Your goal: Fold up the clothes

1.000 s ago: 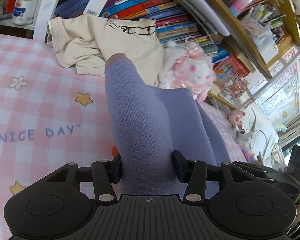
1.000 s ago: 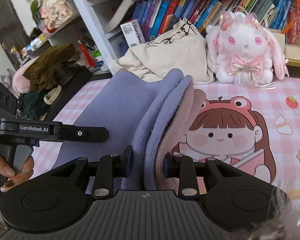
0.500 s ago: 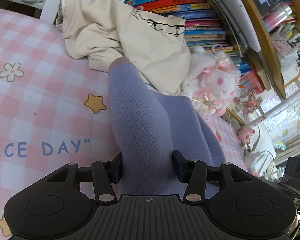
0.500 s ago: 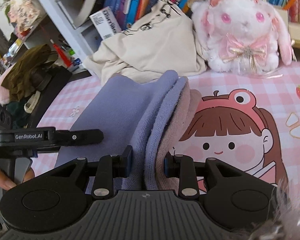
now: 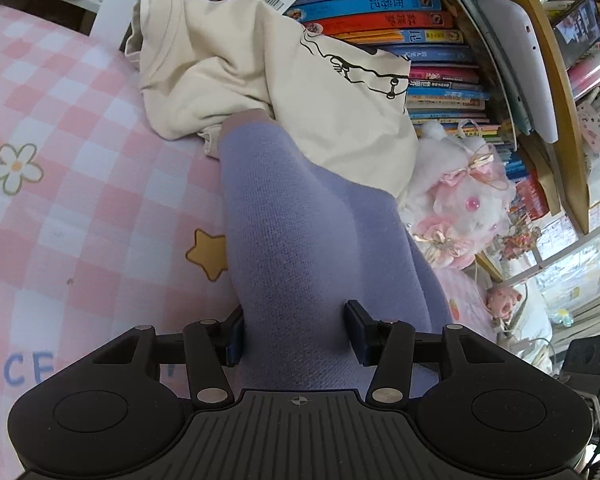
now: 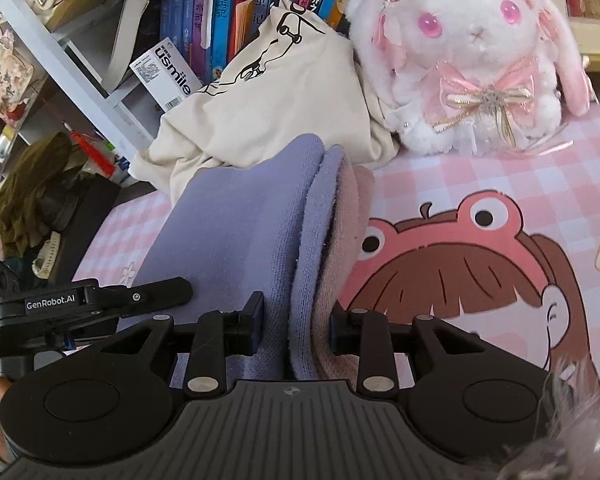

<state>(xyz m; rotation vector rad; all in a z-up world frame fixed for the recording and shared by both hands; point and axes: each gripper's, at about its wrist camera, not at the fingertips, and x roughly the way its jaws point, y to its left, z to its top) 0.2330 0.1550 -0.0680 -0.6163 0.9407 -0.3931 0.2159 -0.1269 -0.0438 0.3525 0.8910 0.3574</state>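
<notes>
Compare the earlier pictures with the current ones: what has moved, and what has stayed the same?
Both grippers have carried the folded purple garment forward, toward the cream shirt, plush rabbit and bookshelf, which now look closer. Unchanged: the left gripper and right gripper stay shut on the garment; nothing was released. The shirt and rabbit have not moved.
</notes>
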